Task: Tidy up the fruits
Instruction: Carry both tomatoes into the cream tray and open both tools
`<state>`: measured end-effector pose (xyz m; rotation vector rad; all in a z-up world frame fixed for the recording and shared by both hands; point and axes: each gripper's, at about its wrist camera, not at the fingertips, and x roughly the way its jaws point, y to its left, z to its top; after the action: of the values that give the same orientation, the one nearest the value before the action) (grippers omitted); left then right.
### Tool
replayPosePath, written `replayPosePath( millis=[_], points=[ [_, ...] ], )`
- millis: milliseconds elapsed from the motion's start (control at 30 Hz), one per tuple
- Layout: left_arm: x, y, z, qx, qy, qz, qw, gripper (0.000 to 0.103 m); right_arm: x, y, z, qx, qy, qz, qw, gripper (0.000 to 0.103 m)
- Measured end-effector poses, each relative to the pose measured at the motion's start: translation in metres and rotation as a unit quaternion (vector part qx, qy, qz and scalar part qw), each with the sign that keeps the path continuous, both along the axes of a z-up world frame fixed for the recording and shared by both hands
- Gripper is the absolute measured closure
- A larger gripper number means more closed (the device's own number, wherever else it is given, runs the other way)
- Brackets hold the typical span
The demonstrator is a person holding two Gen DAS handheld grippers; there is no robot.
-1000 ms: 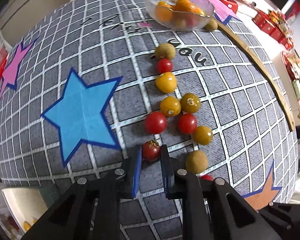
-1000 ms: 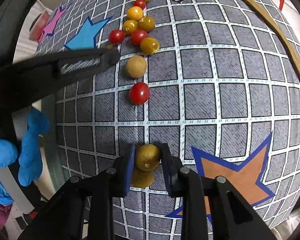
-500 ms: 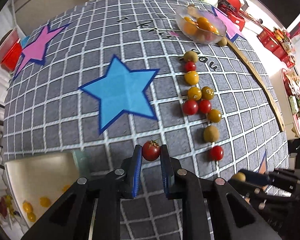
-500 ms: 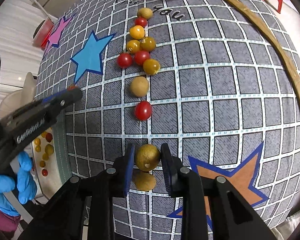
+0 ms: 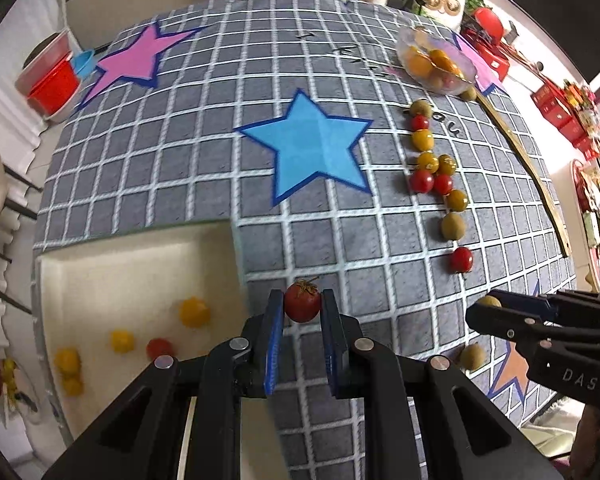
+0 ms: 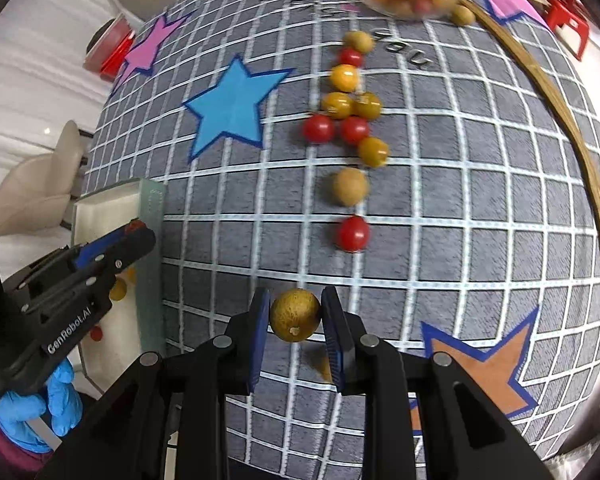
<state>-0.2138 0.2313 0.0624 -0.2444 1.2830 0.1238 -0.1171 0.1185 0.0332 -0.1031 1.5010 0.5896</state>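
My left gripper (image 5: 301,308) is shut on a red cherry tomato (image 5: 302,303) and holds it above the right edge of a white tray (image 5: 120,256) that has several small yellow and red fruits in it. My right gripper (image 6: 295,315) is shut on a brown longan (image 6: 295,314) and holds it above the grey grid cloth; it also shows in the left wrist view (image 5: 496,304). A line of red and yellow tomatoes and brown longans (image 6: 350,124) lies on the cloth ahead. Another longan (image 5: 472,356) lies under the right gripper.
A glass bowl of fruit (image 5: 436,64) stands at the far end of the cloth, with a longan (image 6: 462,15) beside it. A curved wooden strip (image 6: 560,108) runs along the right. A red container (image 5: 52,88) stands far left. The tray also shows in the right wrist view (image 6: 148,248).
My left gripper has carried the red tomato back and left, from the fruit line to over the white tray's edge. My right gripper has lifted the longan a little off the cloth.
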Motion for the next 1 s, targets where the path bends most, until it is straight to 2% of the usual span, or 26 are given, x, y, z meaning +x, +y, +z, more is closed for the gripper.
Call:
replayPosePath(
  millis=[333,700,1000],
  points=[
    [-0.061,0.045,0.002,0.011,-0.002,0.068,0.9976,0.083,-0.024,0.062,0.008,0.003,-0.008,0.072,0.997,0.074],
    [-0.137,0.092,-0.014,0.02,0.023,0.153,0.9877,0.083,-0.064,0.133,0.005,0.008,-0.003,0.158,0.987,0.074],
    [-0.157,0.094,-0.038,0.025,0.047,0.166,0.9846,0.083,-0.093,0.175,-0.017,-0.008,0.006,0.223,0.975,0.074]
  ],
)
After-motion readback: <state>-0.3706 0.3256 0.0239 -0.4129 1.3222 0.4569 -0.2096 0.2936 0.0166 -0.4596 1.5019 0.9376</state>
